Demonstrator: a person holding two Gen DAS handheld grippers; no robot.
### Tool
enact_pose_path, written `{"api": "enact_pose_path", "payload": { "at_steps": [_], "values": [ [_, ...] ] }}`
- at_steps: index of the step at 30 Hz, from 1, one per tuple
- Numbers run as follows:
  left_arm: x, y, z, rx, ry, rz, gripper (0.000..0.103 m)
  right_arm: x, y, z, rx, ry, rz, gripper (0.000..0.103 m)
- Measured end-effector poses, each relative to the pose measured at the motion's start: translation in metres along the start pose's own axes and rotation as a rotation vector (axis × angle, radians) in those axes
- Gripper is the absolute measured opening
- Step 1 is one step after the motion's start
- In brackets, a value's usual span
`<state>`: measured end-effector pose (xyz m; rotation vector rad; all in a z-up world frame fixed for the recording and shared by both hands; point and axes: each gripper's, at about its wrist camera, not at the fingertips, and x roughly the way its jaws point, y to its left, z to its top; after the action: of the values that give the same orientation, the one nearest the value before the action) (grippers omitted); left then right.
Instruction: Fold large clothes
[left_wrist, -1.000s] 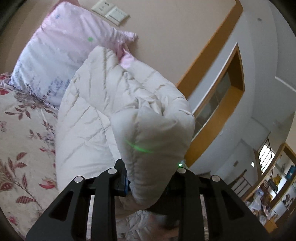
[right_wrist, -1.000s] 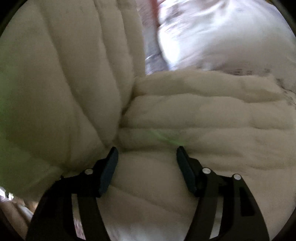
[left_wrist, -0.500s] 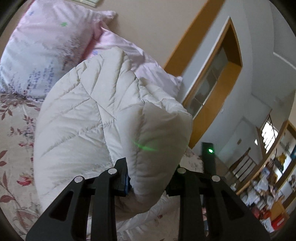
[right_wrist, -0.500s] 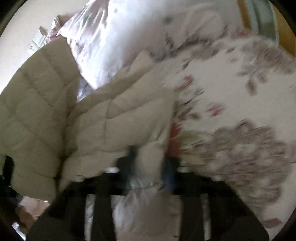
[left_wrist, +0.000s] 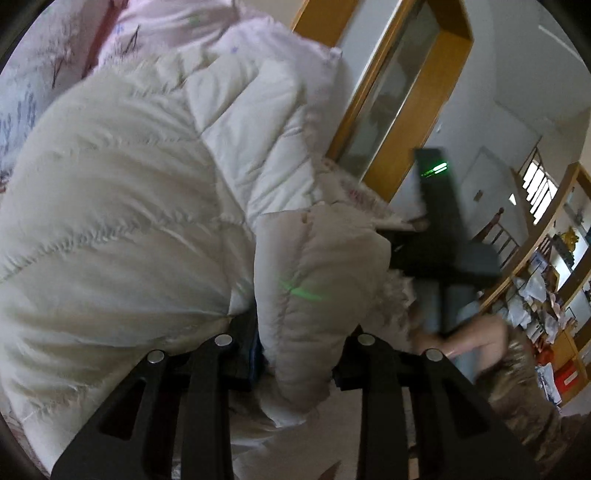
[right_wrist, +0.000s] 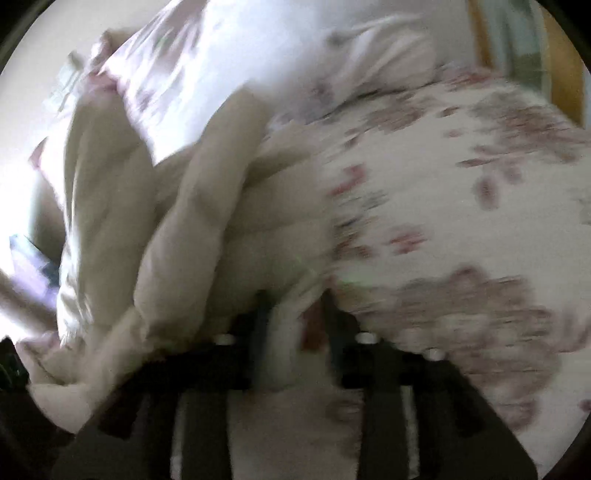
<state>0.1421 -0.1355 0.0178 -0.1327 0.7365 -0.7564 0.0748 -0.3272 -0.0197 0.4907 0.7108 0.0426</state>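
A cream quilted puffer jacket (left_wrist: 122, 206) hangs bunched over the bed. My left gripper (left_wrist: 299, 354) is shut on a thick folded edge of the jacket, which bulges up between the fingers. In the blurred right wrist view the jacket (right_wrist: 192, 229) lies crumpled at left, and my right gripper (right_wrist: 295, 317) is shut on a fold of its edge. The right gripper's body (left_wrist: 443, 236) shows in the left wrist view at right, with a green light.
A floral bedsheet (right_wrist: 461, 221) covers the bed. Pink and white pillows (left_wrist: 155, 33) lie behind the jacket, also seen in the right wrist view (right_wrist: 221, 66). A wooden door frame (left_wrist: 417, 92) and cluttered shelves (left_wrist: 546, 295) stand at right.
The right gripper went from open against the jacket to shut on its edge. Both grippers have swung, the jacket now nearer and lower in the left view.
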Motion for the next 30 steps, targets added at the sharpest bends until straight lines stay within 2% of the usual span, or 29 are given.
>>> {"api": "enact_pose_path", "payload": {
  "at_steps": [2,4,7,10,12,17,18,19,20,23,25,28,30],
  "values": [
    [0.005,0.0,-0.002,0.009,0.02,0.015,0.03,-0.018,-0.009,0.007,0.035,-0.053,-0.018,0.041],
    [0.008,-0.002,-0.004,0.022,0.034,0.027,0.03,-0.036,-0.012,0.019,0.054,-0.109,0.019,0.042],
    [0.011,-0.004,-0.005,0.042,0.048,0.047,0.03,-0.057,0.005,0.034,0.03,-0.164,0.152,0.06],
    [0.013,-0.004,-0.006,0.064,0.062,0.069,0.03,-0.058,0.039,0.043,-0.036,-0.156,0.24,0.063],
    [0.015,-0.006,-0.005,0.075,0.069,0.076,0.03,-0.048,0.052,0.052,-0.066,-0.129,0.249,0.063],
    [0.018,-0.013,-0.006,0.108,0.081,0.099,0.031,-0.023,0.075,0.059,-0.115,-0.078,0.179,0.063],
    [0.018,-0.013,-0.006,0.114,0.082,0.104,0.031,-0.017,0.076,0.061,-0.116,-0.069,0.163,0.059],
    [0.022,-0.018,-0.007,0.12,0.083,0.106,0.031,-0.011,0.075,0.061,-0.117,-0.063,0.161,0.037],
    [0.023,-0.02,-0.008,0.128,0.081,0.111,0.031,-0.006,0.074,0.062,-0.117,-0.055,0.159,0.024],
    [0.019,-0.025,-0.008,0.156,0.066,0.107,0.032,0.003,0.067,0.06,-0.115,-0.077,0.096,0.017],
    [0.008,-0.029,-0.007,0.166,0.057,0.078,0.036,0.013,0.06,0.061,-0.105,-0.074,0.071,0.017],
    [-0.026,-0.03,-0.001,0.152,0.039,-0.02,0.047,0.03,0.047,0.06,-0.079,-0.055,0.067,0.017],
    [-0.061,-0.026,0.009,0.154,-0.023,-0.078,0.06,0.034,0.041,0.06,-0.07,-0.055,0.08,0.017]
  ]
}}
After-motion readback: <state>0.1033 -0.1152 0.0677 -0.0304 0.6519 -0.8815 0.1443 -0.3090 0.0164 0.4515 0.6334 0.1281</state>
